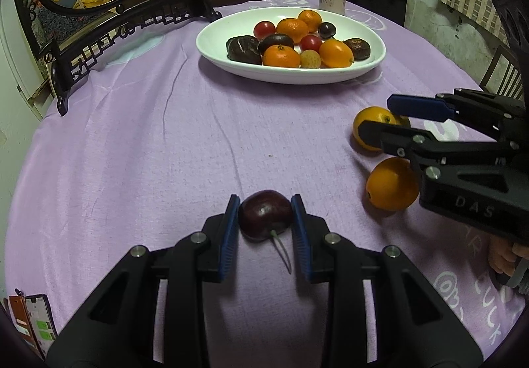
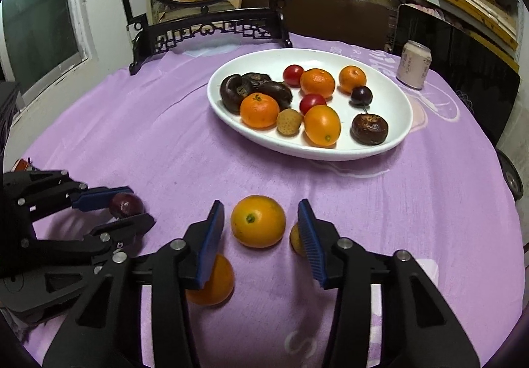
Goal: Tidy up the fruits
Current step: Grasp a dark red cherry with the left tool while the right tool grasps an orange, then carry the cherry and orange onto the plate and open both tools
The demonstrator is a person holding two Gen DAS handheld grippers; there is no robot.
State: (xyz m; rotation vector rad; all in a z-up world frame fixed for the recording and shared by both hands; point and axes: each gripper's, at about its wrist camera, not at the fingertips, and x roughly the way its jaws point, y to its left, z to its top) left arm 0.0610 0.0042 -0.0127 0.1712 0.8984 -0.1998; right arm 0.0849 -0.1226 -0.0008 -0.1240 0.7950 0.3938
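Here the left tool point(image 1: 265, 222) has its pads pressed on a cherry point(image 1: 265, 218) lying on the near tabletop point(image 1: 165, 153). The right tool point(image 2: 261, 229) stands wide around an orange point(image 2: 258, 221), not touching. The plate point(image 2: 396, 110) sits farther back.

— What color is the cloth point(image 1: 165, 136)?
— Light purple, with white writing. The plate point(image 2: 393, 140) on it is white.
— And the fruit?
— The cherry point(image 1: 265, 219) is dark red with a green stem. The orange point(image 2: 258, 221) is bright orange. The gripper pads point(image 2: 211, 244) are blue on black arms.
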